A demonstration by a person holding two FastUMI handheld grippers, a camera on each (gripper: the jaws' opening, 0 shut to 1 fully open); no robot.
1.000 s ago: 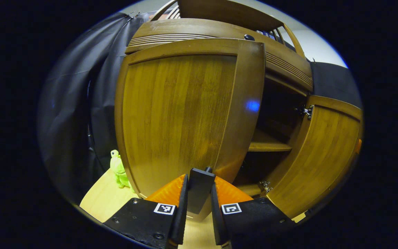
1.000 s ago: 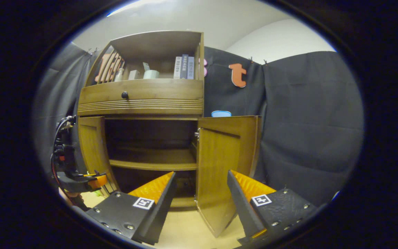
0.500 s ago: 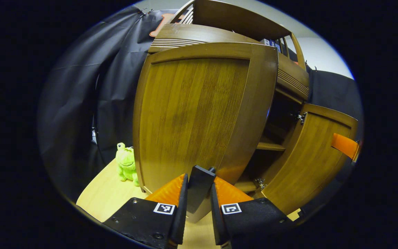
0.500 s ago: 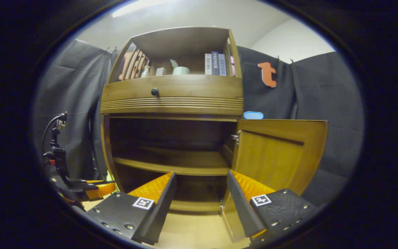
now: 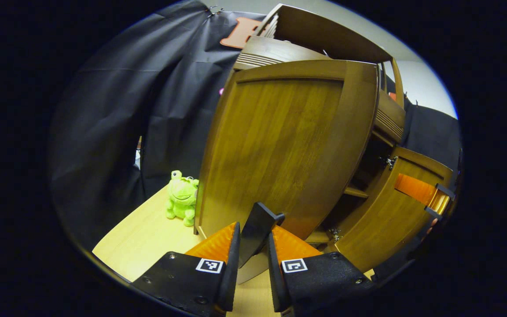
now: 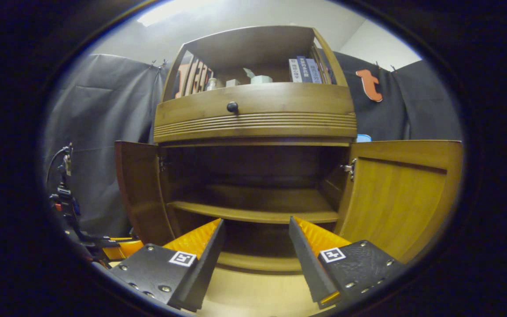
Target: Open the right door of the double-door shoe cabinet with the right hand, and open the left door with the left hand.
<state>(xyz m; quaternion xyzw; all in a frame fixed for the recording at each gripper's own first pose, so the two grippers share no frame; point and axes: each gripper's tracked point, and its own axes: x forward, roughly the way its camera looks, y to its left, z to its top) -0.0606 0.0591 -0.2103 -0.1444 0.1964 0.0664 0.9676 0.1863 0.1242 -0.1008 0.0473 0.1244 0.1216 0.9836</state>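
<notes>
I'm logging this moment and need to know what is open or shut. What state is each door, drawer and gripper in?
left door: swung wide open, its handle clamped.
right door: wide open, free of any gripper.
drawer: shut.
left gripper: shut on the handle.
right gripper: open, holding nothing, facing the cabinet's shelf.

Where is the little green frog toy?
In the left gripper view, the frog toy sits on the floor, left of the open left door, by the black cloth.
</notes>
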